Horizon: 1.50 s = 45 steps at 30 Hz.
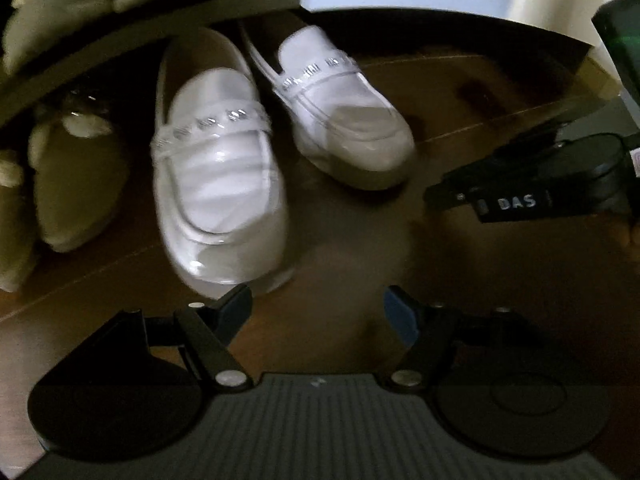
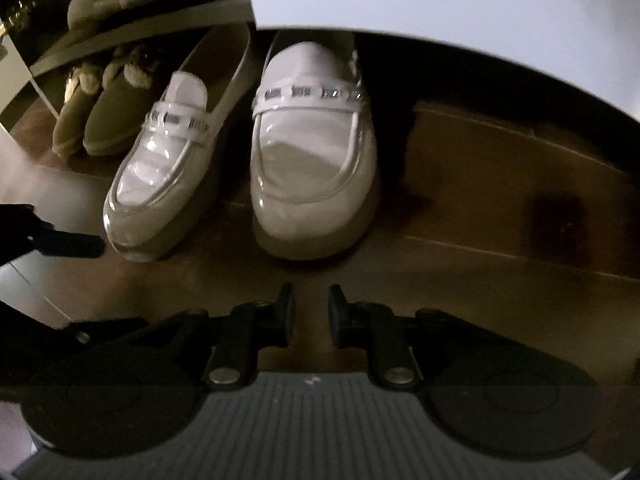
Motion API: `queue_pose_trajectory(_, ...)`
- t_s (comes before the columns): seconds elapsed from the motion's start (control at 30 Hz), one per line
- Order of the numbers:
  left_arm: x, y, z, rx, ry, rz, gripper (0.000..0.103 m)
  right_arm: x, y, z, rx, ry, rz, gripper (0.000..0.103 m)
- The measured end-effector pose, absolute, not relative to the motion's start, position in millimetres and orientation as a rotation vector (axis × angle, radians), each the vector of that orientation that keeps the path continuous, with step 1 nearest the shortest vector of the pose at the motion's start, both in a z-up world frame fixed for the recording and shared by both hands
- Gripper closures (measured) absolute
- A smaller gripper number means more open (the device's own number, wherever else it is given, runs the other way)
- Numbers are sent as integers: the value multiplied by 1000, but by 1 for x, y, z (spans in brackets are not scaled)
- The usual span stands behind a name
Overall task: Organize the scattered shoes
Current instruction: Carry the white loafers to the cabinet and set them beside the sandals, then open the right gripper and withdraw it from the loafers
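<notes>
Your left gripper (image 1: 318, 304) sits nearest the lens, jaws spread wide with nothing between them, its left fingertip (image 1: 234, 300) just short of the toe of the nearer white loafer (image 1: 218, 184). Your right gripper (image 2: 312, 306) has its jaws drawn almost together, a narrow gap left, and they hold nothing; the floor (image 2: 480, 280) shows through the gap.

Watch that left fingertip. If you push forward from here, I judge it would nudge the toe and skid the loafer deeper under the shelf edge (image 1: 120, 44), or twist it further out of line with its mate. The patent surface looks slick, so a pinch on the rounded toe could slip off; the rim by the opening seems the safer hold. With your right jaws this narrow, you cannot take a shoe without spreading them first.

Both loafers stand on the dark wooden floor, toes towards you, side by side but not parallel: from the left wrist view the second loafer (image 1: 344, 116) angles away to the right. They are glossy white, with a strap of small metal pieces across the vamp and a thick pale sole.

Beyond them, olive fur-trimmed slippers (image 2: 100, 120) sit at the left, and more pale shoes rest on the shelf above.
</notes>
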<state>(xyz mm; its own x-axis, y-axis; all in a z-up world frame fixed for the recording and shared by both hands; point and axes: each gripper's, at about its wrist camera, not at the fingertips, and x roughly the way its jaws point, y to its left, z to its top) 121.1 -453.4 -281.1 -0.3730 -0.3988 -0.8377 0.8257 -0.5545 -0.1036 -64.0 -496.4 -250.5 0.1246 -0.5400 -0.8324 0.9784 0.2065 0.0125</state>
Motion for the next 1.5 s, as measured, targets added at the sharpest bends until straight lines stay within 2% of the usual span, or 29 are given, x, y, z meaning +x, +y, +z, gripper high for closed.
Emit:
queue_pose_trajectory(0.27,110,-473,-282,1030,640,-2023,26,-54,-514,-258,676,810,-1242,96)
queue_pose_trajectory(0.77,96,-504,-284,992,599,-2033,26,-41,-526,-260,676,777,-1264,97)
queue_pose_trajectory(1.5,85,-499,-293,965,600,-1989,26,-37,-527,-261,639,770,-1282,96)
